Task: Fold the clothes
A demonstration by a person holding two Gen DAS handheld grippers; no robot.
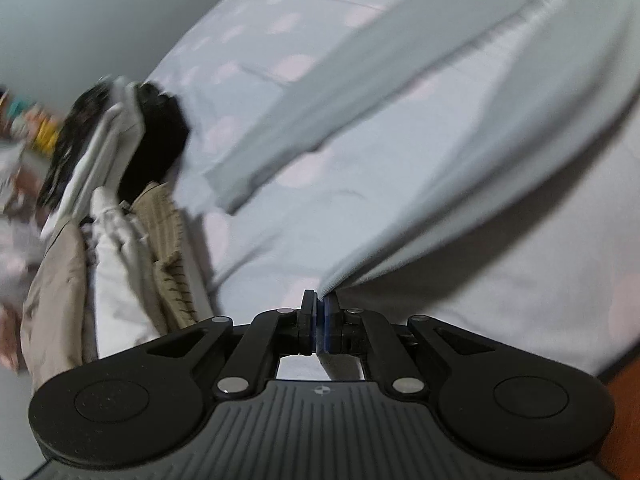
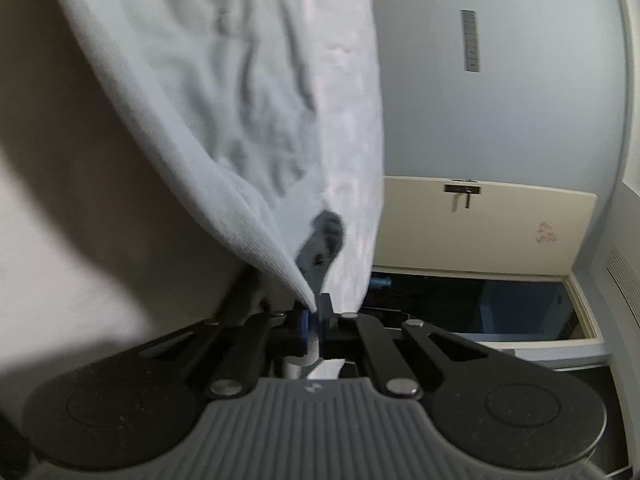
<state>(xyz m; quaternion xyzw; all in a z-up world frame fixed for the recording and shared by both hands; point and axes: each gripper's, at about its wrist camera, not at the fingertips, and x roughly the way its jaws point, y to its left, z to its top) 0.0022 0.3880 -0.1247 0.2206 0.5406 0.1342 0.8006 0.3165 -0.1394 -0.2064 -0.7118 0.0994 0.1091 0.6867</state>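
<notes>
Spread over a cloud-patterned bed sheet [image 1: 304,68], the pale garment [image 1: 460,120] is pinched shut-tight at its very edge by the left gripper [image 1: 320,308] and the right gripper [image 2: 316,316], so the thin fabric could be pulled free if tugged apart.

Camera placement, two wrist fisheye views

Left view sat on the left hand-held gripper [image 1: 320,304], angled down, close over the bed [image 1: 248,60]; right view faced roughly level toward a wall [image 2: 500,100]; both shared the pale garment [image 1: 460,112].

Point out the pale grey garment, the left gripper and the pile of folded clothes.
pale grey garment [image 1: 460,120]: left wrist view, its broad body.
left gripper [image 1: 320,300]: left wrist view, between its fingertips.
pile of folded clothes [image 1: 120,264]: left wrist view, white piece.
</notes>
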